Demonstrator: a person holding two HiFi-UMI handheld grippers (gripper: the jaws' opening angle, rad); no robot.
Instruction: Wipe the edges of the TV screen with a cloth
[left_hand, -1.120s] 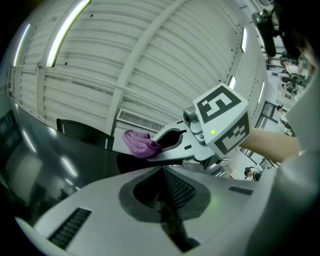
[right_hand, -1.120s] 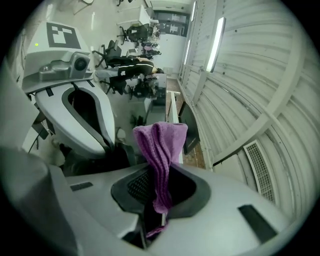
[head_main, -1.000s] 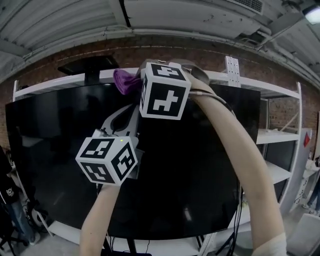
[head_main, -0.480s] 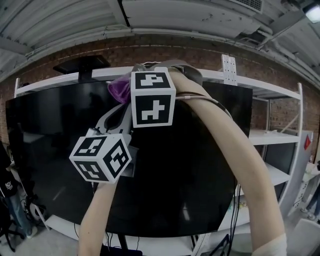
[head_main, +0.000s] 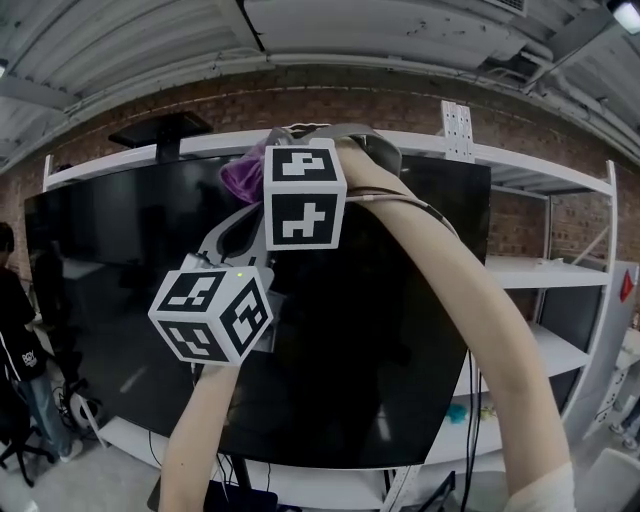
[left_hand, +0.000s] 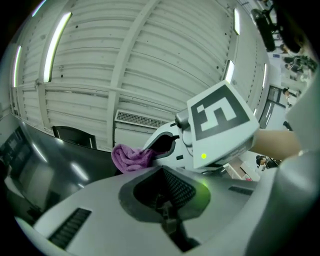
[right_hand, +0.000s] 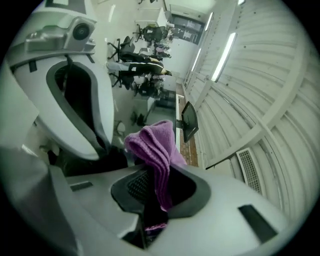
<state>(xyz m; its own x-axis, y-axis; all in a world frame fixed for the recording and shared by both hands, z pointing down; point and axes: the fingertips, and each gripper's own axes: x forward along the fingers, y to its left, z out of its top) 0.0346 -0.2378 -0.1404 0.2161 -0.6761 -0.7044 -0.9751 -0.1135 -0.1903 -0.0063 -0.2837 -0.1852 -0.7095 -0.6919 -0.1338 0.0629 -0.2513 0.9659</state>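
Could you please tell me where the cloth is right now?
In the head view, the cloth is at the top edge of the TV, left of centre, held by the right gripper, above the left gripper.

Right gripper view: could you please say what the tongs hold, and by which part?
The right gripper holds a purple cloth, pinched at its lower end between the tongs.

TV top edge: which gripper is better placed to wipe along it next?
Right. The right gripper is shut on the purple cloth, raised at the top edge of the TV. The left gripper is shut with nothing in it and sits lower.
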